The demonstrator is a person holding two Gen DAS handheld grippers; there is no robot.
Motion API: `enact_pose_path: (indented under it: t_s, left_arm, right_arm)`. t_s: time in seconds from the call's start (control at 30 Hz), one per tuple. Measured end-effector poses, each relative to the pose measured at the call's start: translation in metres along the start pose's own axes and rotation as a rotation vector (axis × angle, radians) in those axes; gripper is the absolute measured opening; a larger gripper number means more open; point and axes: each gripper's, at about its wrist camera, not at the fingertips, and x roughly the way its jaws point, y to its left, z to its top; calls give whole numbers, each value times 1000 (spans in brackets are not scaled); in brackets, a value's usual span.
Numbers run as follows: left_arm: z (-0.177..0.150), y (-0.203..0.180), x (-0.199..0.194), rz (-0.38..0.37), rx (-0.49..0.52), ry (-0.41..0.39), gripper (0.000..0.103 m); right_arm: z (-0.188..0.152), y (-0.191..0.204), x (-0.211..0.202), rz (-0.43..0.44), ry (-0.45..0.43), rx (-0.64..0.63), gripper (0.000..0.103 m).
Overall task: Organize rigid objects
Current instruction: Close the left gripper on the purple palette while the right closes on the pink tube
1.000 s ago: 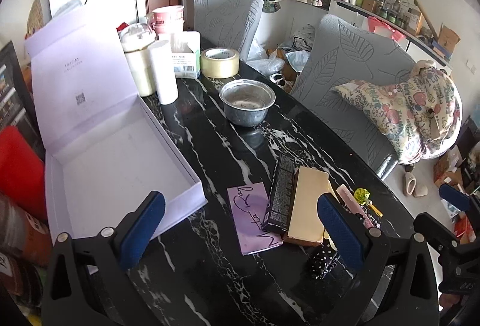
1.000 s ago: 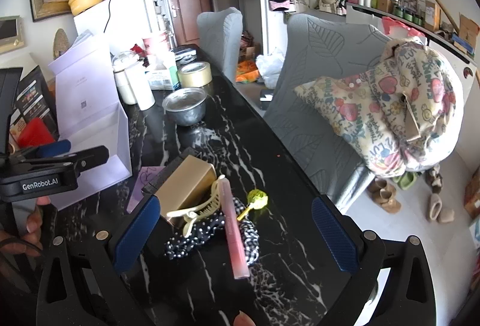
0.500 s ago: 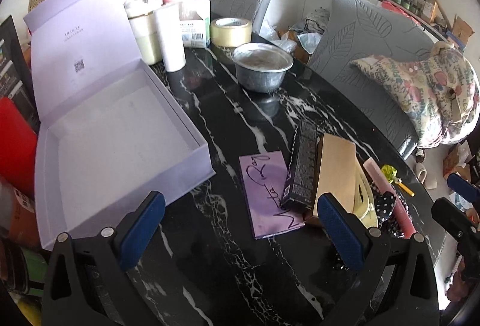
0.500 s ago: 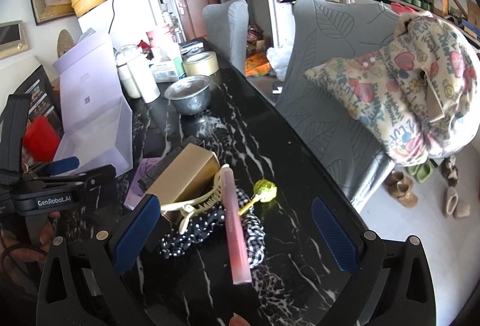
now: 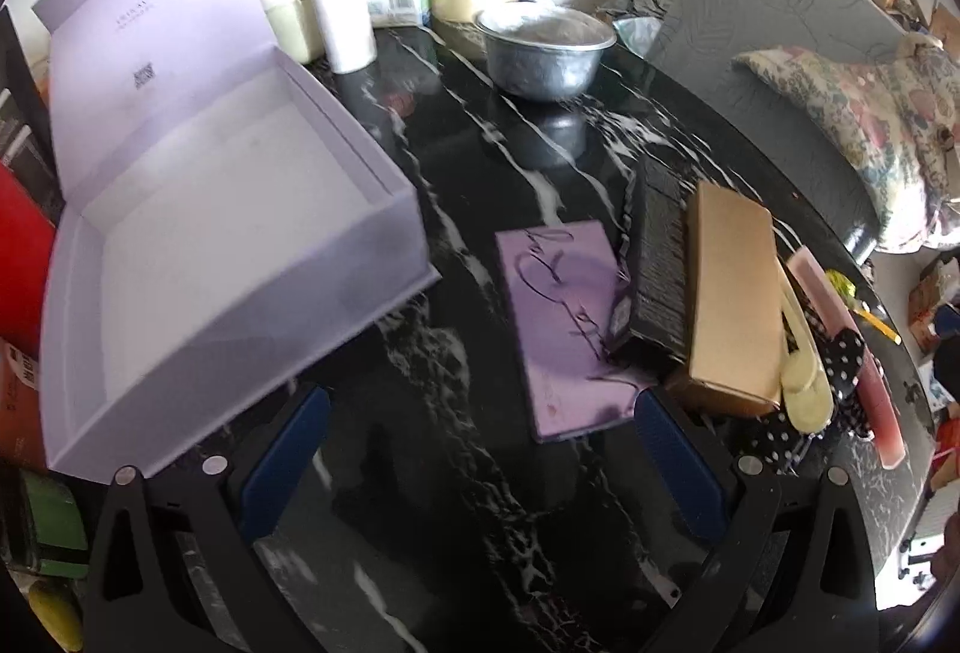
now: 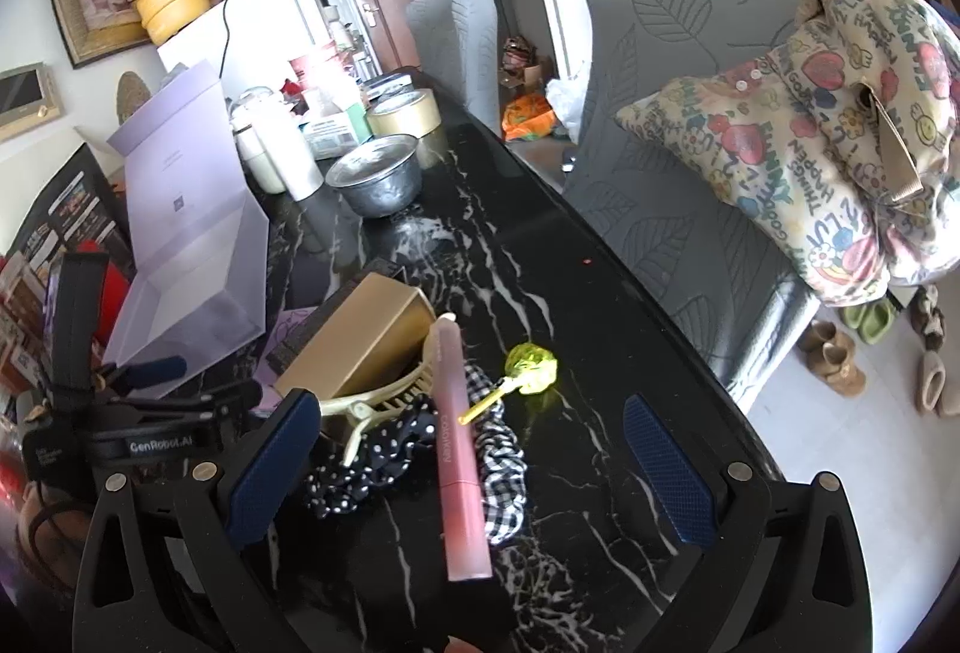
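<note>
A: From the left wrist, your left gripper [image 5: 480, 464] hangs with jaws wide apart, holding nothing; the purple card [image 5: 567, 329] lies flat just ahead, and the open lavender box [image 5: 198, 233] sits to its left. The card is thin; your pads could skid off it, I'd judge. The black carton [image 5: 657, 269] leans on its edge beside the gold box [image 5: 729, 293]; nudge 1 and both may shift.

B: And the right wrist?

A: Your right gripper [image 6: 474, 464] is spread too, empty; the pink tube [image 6: 459, 443] rests on the spotted scrunchie [image 6: 384, 458] touching the cream claw clip [image 6: 372, 401]; lifting it could drag them. The steel bowl [image 6: 378, 179] stands well apart.
</note>
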Motion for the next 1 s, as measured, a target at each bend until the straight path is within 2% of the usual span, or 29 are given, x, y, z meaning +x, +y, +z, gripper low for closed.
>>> enact_pose_path:
  t_s: [0.17, 0.33, 0.43, 0.67, 0.77, 1.0]
  left_arm:
    - [-3, -9, 5, -42, 19, 17, 103]
    - [1, -18, 13, -36, 47, 16, 102]
    - [3, -21, 18, -36, 63, 11, 91]
    - [8, -31, 20, -50, 119, -38, 57]
    - [7, -34, 19, -37, 141, -58, 52]
    - [-2, -32, 12, -39, 135, -39, 51]
  right_arm:
    - [-1, -10, 5, 15, 17, 44, 103]
    - [-3, -15, 6, 5, 22, 45, 103]
    - [-4, -16, 7, 0, 30, 46, 103]
    - [-9, -18, 12, 12, 67, 43, 102]
    - [-12, -18, 14, 24, 85, 37, 97]
    - [-17, -18, 19, 38, 107, 43, 80]
